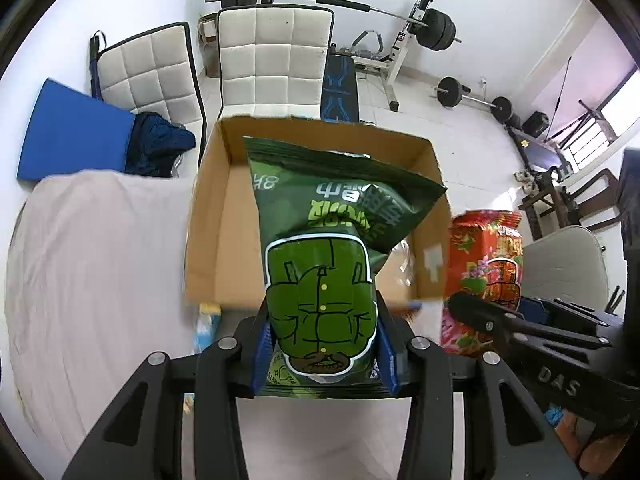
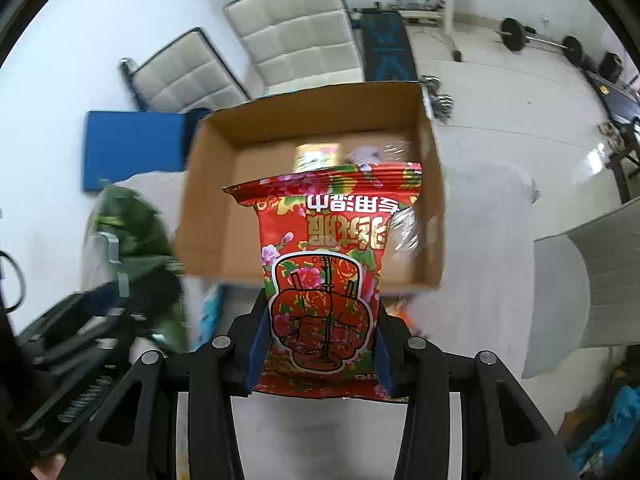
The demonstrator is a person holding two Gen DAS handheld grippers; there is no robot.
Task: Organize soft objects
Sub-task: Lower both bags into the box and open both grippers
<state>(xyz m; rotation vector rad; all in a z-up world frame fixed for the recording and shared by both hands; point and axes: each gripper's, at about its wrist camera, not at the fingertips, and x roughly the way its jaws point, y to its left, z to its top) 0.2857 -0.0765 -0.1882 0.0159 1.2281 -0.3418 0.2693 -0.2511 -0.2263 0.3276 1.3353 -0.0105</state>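
Blue pads of our left tool (image 1: 324, 344) are clamped on the bottom end of a green wet-wipe pack (image 1: 320, 264), which reaches forward over the open cardboard box (image 1: 224, 216). Our right tool (image 2: 320, 344) pinches a red floral wet-wipe pack (image 2: 324, 264) the same way, its far end above the box's near wall, over the cloth-covered counter (image 1: 92, 264).

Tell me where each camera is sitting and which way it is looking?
Left wrist: sits on the left gripper, looking forward at its green pack and the cardboard box; the right gripper shows at the side.
Right wrist: sits on the right gripper, looking at its red pack and the box; the left gripper shows blurred.
Both see the box, both packs and the white chairs.
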